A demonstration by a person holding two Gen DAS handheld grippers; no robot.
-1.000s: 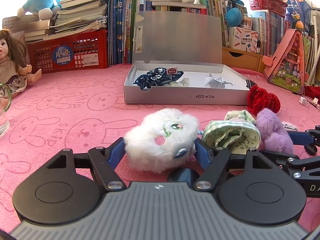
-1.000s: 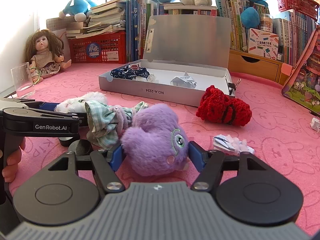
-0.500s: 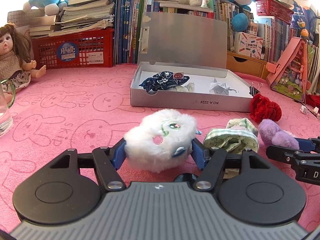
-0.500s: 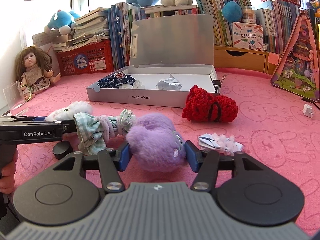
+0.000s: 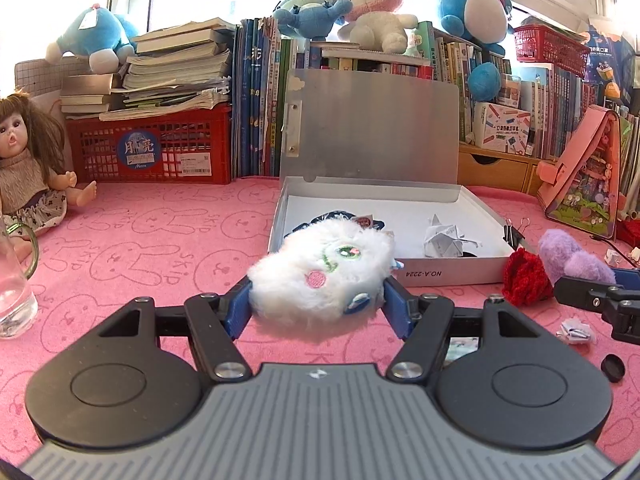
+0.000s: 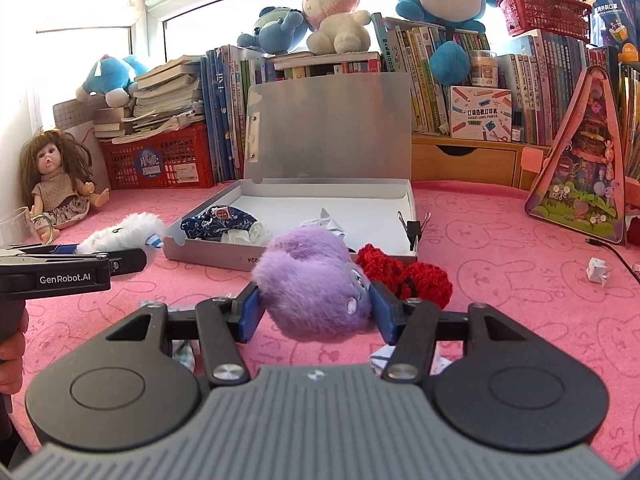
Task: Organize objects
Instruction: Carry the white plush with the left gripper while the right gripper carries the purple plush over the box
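Note:
My left gripper [image 5: 318,304] is shut on a white fluffy plush [image 5: 322,276] and holds it up above the pink mat, in front of the open grey box [image 5: 444,276]. My right gripper [image 6: 314,312] is shut on a purple fluffy plush [image 6: 312,280], also lifted, near the box's front wall [image 6: 208,258]. The box holds a dark blue patterned cloth [image 6: 218,222] and crumpled white paper [image 5: 444,236]. The white plush shows in the right wrist view [image 6: 120,236]; the purple one shows in the left wrist view [image 5: 568,256].
A red knitted piece [image 6: 404,276] lies by the box's front right corner, with a binder clip [image 6: 414,228] on the box edge. A black cap [image 5: 613,367] and paper scraps [image 5: 576,328] lie on the mat. A doll [image 5: 28,176], glass [image 5: 12,292], red crate [image 5: 156,148] and books stand behind.
Both grippers have lifted their plush toys off the mat and moved forward toward the box. The green checked cloth has dropped out of sight below.

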